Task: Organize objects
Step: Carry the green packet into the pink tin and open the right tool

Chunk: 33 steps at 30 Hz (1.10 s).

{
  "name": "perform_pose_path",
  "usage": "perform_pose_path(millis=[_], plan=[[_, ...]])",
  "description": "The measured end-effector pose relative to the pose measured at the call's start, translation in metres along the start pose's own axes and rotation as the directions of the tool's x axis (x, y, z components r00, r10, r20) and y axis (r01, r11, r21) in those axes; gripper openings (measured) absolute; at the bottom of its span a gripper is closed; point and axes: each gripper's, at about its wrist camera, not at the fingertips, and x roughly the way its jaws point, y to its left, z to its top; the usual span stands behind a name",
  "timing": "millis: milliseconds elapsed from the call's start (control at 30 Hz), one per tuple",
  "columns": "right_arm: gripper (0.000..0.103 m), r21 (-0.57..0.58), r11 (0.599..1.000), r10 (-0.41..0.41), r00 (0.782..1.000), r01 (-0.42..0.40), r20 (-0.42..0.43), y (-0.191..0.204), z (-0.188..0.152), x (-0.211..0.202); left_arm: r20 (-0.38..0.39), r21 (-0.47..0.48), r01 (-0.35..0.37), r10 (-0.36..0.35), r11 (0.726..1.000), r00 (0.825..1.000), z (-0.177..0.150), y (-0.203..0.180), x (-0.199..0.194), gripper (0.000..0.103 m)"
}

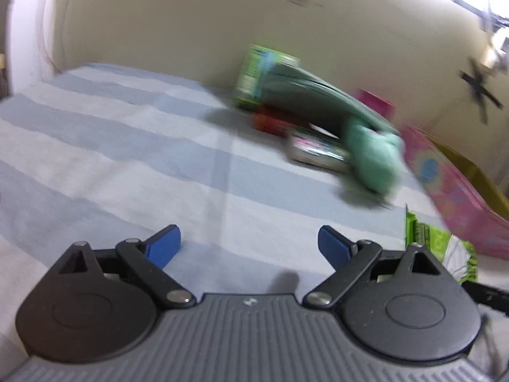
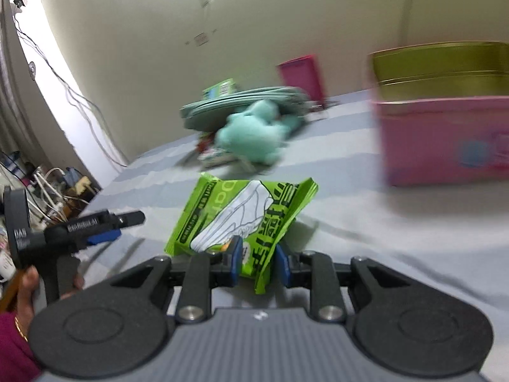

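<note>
Carrying step in hand, by the look of it: one item lifted, drop-off not yet reached.

Far left in the right wrist view: left tool [image 2: 105,234], held by a hand [image 2: 27,289], blue pads wide apart and empty. Same in its own view: left tool [image 1: 249,242] gaping over bare striped sheet [image 1: 127,146], nothing between the pads.

Centre: right tool [image 2: 256,262] clamped on the near edge of the green packet [image 2: 245,216], pads pressing the foil from both sides, rest of the packet sticking out far of the tips and seemingly off the bed. In the left wrist view, only a corner of the packet [image 1: 439,248] at the right edge.

Farther back, centre: blurred pile with teal plush [image 2: 254,133], grey-green plates [image 2: 241,102], a green can [image 1: 254,76], other bits too smeared to name.

Right: pink tin [image 2: 445,140], lid off, gold inside showing, well apart from the packet.

Next move, probably: swing right, over the tin's rim, then release. Needs the packet clear of the near wall first; floppy foil, so liable to snag or fold on the rim.
</note>
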Motion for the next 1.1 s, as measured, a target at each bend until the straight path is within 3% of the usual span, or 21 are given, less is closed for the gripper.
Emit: perform_pose_path(millis=[100,233,333,400,533,600,633,667,800,933,1100], plan=[[0.022,0.029,0.999,-0.047,0.999,0.046,0.022,-0.025,-0.015,-0.031,-0.049,0.046,0.147,-0.144,0.988,0.988,-0.007,-0.043,-0.006,0.094],[0.023,0.051,0.992,-0.12,0.991,0.117,0.059,-0.05,-0.029,-0.066,-0.167,0.115,0.33,-0.309,0.937,0.936,-0.015,-0.107,-0.003,0.094],[0.03,0.053,0.985,-0.167,0.982,0.163,0.084,-0.063,-0.037,-0.084,-0.231,0.153,0.412,-0.372,0.898,0.899,-0.021,-0.147,0.002,0.094],[0.044,0.053,0.986,-0.162,0.982,0.158,0.094,-0.068,-0.042,-0.091,-0.272,0.176,0.452,-0.399,0.874,0.876,-0.026,-0.169,0.006,0.093],[0.053,0.044,0.99,-0.138,0.986,0.135,0.093,-0.071,-0.049,-0.089,-0.356,0.221,0.474,-0.382,0.852,0.853,-0.044,-0.195,0.015,0.087],[0.052,0.027,0.993,-0.113,0.989,0.111,0.099,-0.07,-0.049,-0.084,-0.337,0.289,0.454,-0.354,0.843,0.872,-0.051,-0.205,0.011,0.075],[0.046,0.007,0.995,-0.098,0.99,0.098,0.096,-0.068,-0.047,-0.079,-0.348,0.297,0.473,-0.367,0.83,0.862,-0.051,-0.209,0.012,0.067],[0.034,-0.008,0.997,-0.076,0.993,0.077,0.092,-0.067,-0.046,-0.077,-0.375,0.276,0.503,-0.39,0.819,0.841,-0.05,-0.211,0.012,0.058],[0.033,-0.09,0.99,-0.097,0.984,0.112,0.151,-0.054,-0.028,-0.074,-0.329,0.329,0.455,-0.351,0.828,0.877,-0.035,-0.224,0.007,0.058],[0.033,-0.11,0.988,-0.078,0.963,0.109,0.26,-0.055,0.004,-0.083,-0.267,0.312,0.463,-0.391,0.83,0.881,0.001,-0.238,0.005,0.058],[0.033,-0.12,0.979,-0.116,0.935,0.165,0.336,-0.07,0.053,-0.072,-0.17,0.375,0.434,-0.4,0.819,0.901,0.034,-0.273,0.02,0.058]])
